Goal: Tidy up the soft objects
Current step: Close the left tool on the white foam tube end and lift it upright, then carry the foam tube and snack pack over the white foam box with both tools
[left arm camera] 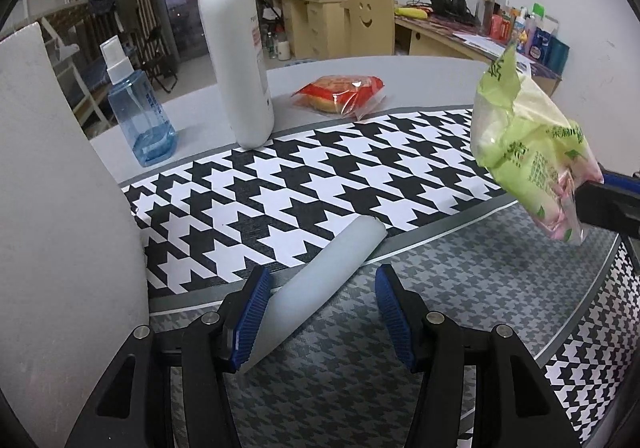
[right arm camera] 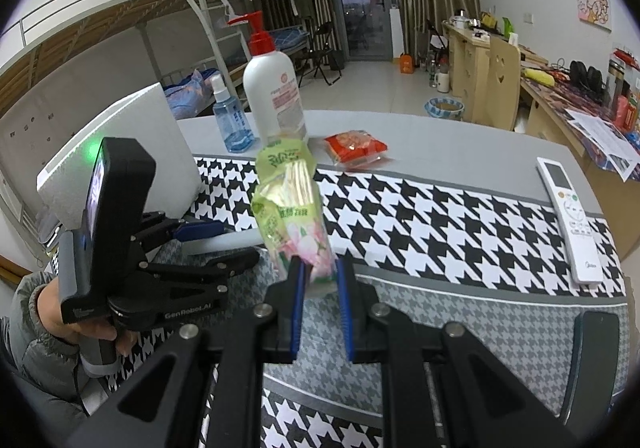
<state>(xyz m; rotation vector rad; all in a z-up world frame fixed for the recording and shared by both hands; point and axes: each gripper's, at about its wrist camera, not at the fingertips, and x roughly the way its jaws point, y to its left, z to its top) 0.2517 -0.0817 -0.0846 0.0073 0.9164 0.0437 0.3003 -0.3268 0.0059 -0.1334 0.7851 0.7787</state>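
Left hand-held gripper (left arm camera: 320,312) sits low over the table (left arm camera: 360,68) with its blue pads spread apart; one whitish tube (left arm camera: 320,280) lies on the checked cloth (left arm camera: 320,176) between them, its near end touching the left pad and clear of the right. At the far left stands one white foam block (left arm camera: 60,208). Beyond the cloth, from left to right, stand one blue spray bottle (left arm camera: 140,120), one tall white pump bottle (left arm camera: 236,60) with a red top, and one red snack packet (left arm camera: 340,92) lying flat. Right hand-held gripper (right arm camera: 320,288) is clamped on the lower end of one green bag (right arm camera: 292,204), holding it upright in the air above the cloth, right of the tube. Farthest right, one white remote control (right arm camera: 570,220) lies on the cloth.
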